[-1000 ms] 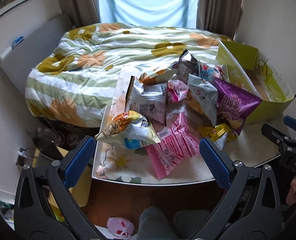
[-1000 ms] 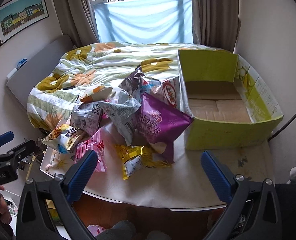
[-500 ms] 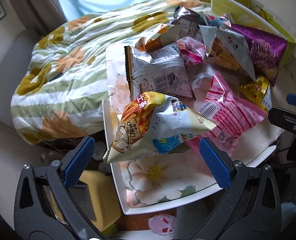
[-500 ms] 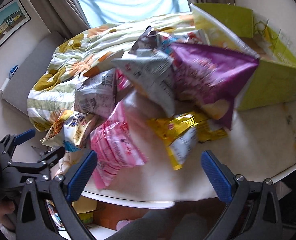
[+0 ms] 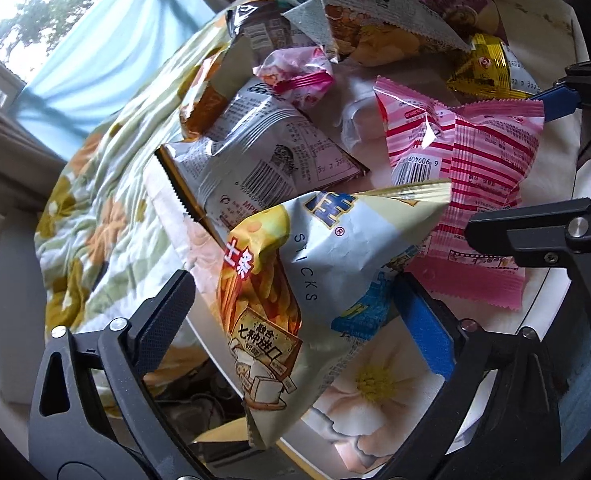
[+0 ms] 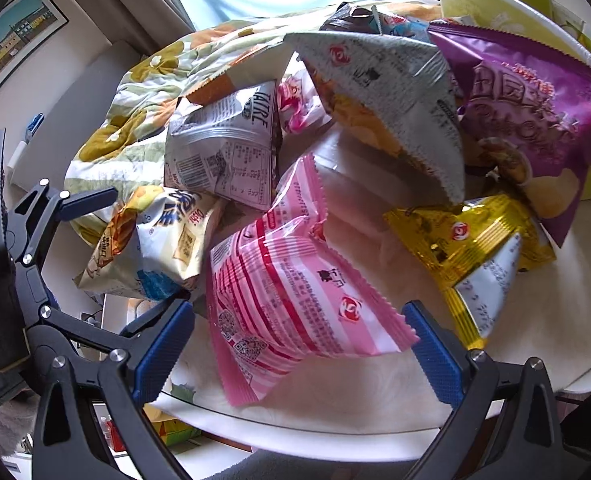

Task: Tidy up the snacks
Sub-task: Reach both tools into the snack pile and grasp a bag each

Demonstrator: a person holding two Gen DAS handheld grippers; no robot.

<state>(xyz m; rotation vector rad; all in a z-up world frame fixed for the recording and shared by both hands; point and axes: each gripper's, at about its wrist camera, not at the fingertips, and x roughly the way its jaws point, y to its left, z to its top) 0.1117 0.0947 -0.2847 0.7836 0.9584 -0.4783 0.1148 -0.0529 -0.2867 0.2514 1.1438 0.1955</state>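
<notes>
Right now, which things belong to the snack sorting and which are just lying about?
Job: sticks bag, pink striped bag, gold bag, purple bag, green box, left gripper, right gripper.
Lying about: floral quilt, framed picture.

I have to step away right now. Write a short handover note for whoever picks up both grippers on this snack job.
Left gripper: jaws have just been closing around the cheese sticks bag, pads not yet pressing.
Right gripper: open, straddling the pink striped packet.
Purple chip bag, gold packet and the rest lie piled on the white table; green box behind.
Done: nothing visibly sorted.
Left: grip, then box everything.
</notes>
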